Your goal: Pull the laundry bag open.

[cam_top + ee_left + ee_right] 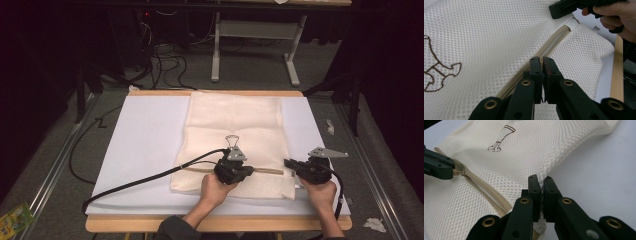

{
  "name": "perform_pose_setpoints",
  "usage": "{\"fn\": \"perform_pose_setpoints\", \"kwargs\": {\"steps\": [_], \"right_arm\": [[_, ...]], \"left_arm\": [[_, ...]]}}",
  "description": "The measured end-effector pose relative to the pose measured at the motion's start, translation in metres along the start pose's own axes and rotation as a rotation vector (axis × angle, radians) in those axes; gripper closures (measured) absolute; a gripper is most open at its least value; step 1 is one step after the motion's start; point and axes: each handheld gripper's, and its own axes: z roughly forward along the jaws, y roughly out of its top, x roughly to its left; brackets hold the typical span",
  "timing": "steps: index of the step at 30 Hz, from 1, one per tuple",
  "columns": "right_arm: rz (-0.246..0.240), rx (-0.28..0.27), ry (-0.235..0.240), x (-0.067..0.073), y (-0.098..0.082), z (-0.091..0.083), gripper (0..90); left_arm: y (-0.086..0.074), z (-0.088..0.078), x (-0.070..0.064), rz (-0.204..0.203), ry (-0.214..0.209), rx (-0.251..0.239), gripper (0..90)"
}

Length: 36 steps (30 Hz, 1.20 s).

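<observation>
Left gripper [541,62]: jaws together, and in the right gripper view pinched on the tan zipper pull [457,172], partway along the zipper [554,40]. Right gripper [541,182]: jaws likewise together, clamped on the mesh edge at the bag's corner, just beyond the zipper's end and its small white tab [573,23]. Both pointed toward each other along the zipper line, near but not touching. Held by the left hand [215,190] and the right hand [320,192], forearms entering over the near table edge. Cream mesh bag [235,120] lying flat on the white table top [145,150], zipper side nearest the person, brown stitched motif [500,138] facing up on the panel beyond. Cannot tell for certain whether the teeth between the two grippers are meshed or parted. Judged step in hand: running the zipper, with one end anchored and the slider gripped. Next move, as judged: draws the pull straight along the zipper line while the anchoring grip keeps the corner taut and low on the table. Calls for a level pull in line with the teeth. Risks otherwise: mesh bunching ahead of the slider, or the small pull slipping out of the jaws.
</observation>
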Motion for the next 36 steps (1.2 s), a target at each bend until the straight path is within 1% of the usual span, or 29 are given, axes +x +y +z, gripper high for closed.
{"fn": "perform_pose_setpoints", "kwargs": {"steps": [2, 5, 7, 10, 12, 16, 17, 25, 26, 27, 29, 34, 36], "right_arm": [[-0.005, 0.000, -0.001, 0.000, 0.000, 0.000, 87.5], [-0.001, 0.001, -0.005, 0.001, 0.000, 0.000, 87.6], [0.001, 0.001, -0.003, 0.000, 0.000, 0.001, 87.5], [-0.003, 0.000, -0.003, 0.001, 0.000, 0.000, 87.5], [-0.006, 0.003, -0.005, 0.000, 0.000, 0.001, 87.5], [0.004, 0.004, -0.004, 0.000, 0.000, 0.000, 87.5], [-0.002, 0.004, -0.006, 0.000, 0.000, 0.000, 87.5], [0.003, 0.001, -0.002, 0.000, 0.000, 0.000, 87.5], [-0.007, 0.002, -0.007, 0.000, 0.000, 0.001, 87.5], [0.000, 0.006, -0.003, -0.001, 0.000, 0.001, 87.5], [0.002, 0.006, -0.009, 0.000, 0.000, 0.000, 87.5], [-0.001, 0.005, -0.009, 0.000, 0.000, 0.001, 87.5], [0.002, 0.003, -0.006, 0.000, 0.001, 0.001, 87.5]], "left_arm": [[-0.001, 0.000, 0.000, -0.008, -0.004, -0.004, 86.8], [-0.002, -0.001, 0.001, -0.005, 0.000, -0.001, 86.9], [-0.003, -0.002, 0.002, -0.014, -0.007, -0.008, 86.8], [-0.003, -0.004, 0.002, -0.004, -0.001, -0.007, 86.8], [-0.003, -0.005, 0.003, -0.007, 0.003, -0.008, 86.8], [-0.005, -0.007, 0.005, -0.023, -0.002, -0.011, 86.9], [-0.006, -0.007, 0.005, -0.018, -0.001, -0.009, 86.8], [-0.006, -0.011, 0.007, -0.019, 0.002, -0.019, 86.8], [-0.006, -0.012, 0.007, -0.018, 0.004, -0.019, 86.8], [-0.007, -0.012, 0.008, -0.026, -0.001, -0.023, 86.8], [-0.007, -0.013, 0.009, -0.025, 0.001, -0.021, 86.9], [-0.008, -0.019, 0.010, -0.027, 0.010, -0.025, 86.9], [-0.008, -0.020, 0.011, -0.028, 0.007, -0.028, 86.8]]}}
